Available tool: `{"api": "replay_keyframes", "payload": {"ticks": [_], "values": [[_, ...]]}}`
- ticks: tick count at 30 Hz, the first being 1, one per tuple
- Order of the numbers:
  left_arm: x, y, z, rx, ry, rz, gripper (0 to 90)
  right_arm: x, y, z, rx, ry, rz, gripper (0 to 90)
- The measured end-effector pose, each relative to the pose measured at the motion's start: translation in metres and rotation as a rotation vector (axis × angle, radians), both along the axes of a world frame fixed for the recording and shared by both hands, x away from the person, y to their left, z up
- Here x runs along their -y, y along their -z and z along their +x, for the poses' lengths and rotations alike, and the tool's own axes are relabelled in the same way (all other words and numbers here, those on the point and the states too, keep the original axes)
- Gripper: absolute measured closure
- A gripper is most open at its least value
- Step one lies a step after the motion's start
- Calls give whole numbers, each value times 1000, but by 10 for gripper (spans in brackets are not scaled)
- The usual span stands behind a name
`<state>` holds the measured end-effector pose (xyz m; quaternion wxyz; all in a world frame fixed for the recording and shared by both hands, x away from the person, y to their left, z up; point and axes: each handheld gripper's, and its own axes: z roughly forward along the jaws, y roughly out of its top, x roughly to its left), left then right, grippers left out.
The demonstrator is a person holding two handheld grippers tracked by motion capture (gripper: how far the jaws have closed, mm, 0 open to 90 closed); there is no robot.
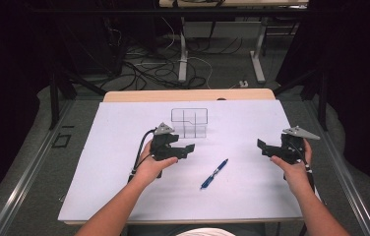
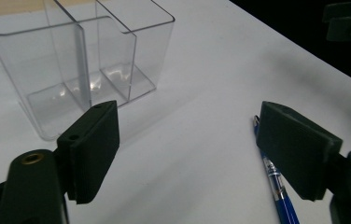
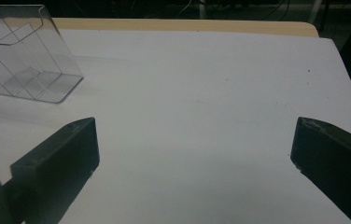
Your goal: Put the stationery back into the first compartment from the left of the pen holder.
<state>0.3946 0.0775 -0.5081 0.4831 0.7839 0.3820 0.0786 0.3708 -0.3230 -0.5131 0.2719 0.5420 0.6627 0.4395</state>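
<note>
Here the left claw (image 1: 187, 149) hovers level, jaws apart, near the pen (image 1: 214, 174).

Two black tools — left tool (image 1: 189, 149), right tool (image 1: 262, 146) — each topped by a grey three-cornered plate, trailing black cables; forearms unsleeved.

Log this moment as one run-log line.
left gripper: open, empty, beside blue pen | right gripper: open, empty, above table | clear organizer: upright, empty | pen: flat on table
</note>
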Motion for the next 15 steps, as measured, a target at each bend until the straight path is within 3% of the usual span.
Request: {"api": "replay_keyframes", "payload": {"ticks": [3, 15], "values": [[6, 3, -2, -14, 6, 4, 249, 0, 1, 0, -2, -4, -3, 9], [26, 9, -8, 18, 49, 55, 292, 1, 0, -1, 7, 8, 2, 10]]}}
